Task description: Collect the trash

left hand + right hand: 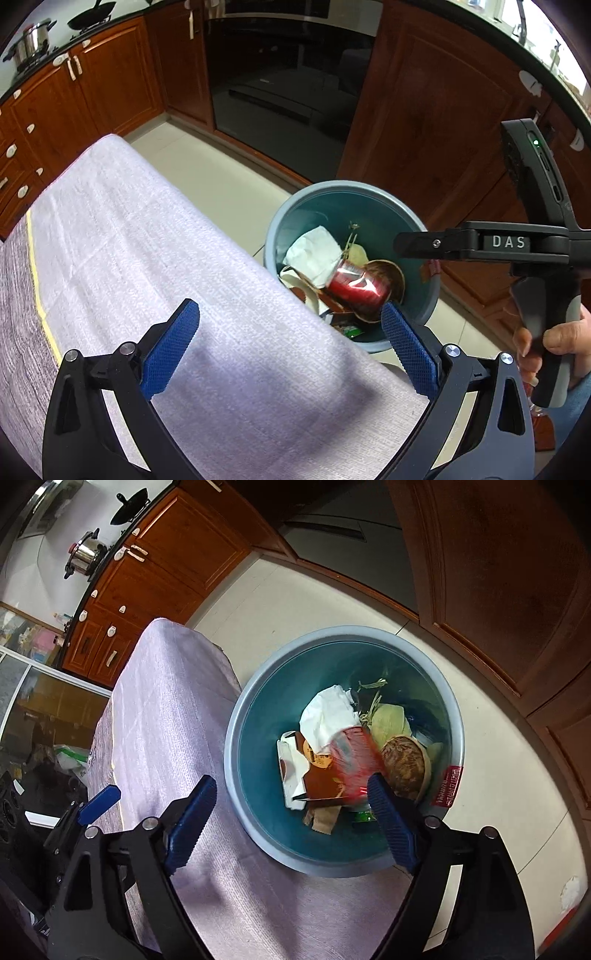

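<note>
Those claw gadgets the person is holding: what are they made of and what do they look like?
Each claw is a black plastic frame with silver pivot bolts and two blue, cross-hatched rubbery pads. The left claw and right claw look alike. From the left wrist view, the right one shows a grey-and-black pistol handle, white "DAS" lettering and a small green light.

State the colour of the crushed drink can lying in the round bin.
Red, on the crushed drink can; clearest in the left wrist view.

A motion-blurred red can (354, 764) in the bin (258, 701) hides trash beneath; the person's hand (561, 343) is cut off at the frame edge.
</note>
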Demonstrator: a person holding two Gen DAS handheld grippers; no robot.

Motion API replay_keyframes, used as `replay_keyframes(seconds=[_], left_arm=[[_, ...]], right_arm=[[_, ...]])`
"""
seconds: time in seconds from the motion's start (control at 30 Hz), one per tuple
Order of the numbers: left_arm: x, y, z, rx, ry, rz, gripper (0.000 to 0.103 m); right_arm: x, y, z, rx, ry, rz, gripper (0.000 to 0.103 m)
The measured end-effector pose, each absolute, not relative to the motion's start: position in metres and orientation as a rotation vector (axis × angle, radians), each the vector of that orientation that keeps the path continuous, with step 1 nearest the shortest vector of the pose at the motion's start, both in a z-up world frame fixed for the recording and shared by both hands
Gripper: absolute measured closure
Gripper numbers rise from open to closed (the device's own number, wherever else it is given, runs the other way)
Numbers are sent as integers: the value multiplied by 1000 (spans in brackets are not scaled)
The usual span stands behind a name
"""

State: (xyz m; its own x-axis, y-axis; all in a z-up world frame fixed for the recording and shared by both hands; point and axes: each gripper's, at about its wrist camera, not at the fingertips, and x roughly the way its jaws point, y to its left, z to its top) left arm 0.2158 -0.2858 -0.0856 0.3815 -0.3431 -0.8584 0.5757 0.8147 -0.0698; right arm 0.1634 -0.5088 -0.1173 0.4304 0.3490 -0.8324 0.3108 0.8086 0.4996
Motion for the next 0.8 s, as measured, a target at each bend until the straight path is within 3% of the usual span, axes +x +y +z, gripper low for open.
replay_keyframes(seconds=[0.1, 0.27, 0.8], left_arm=[[213, -281, -85, 245, 1017, -592, 4], [210, -277, -78, 223, 1006, -588, 4], [151, -232, -11, 237, 845, -449, 4]], right_arm=[[162, -508, -116, 663, 1159, 19, 13], [154, -506, -107, 629, 1159, 9, 7], [100, -455, -30, 363, 1056, 12, 7]])
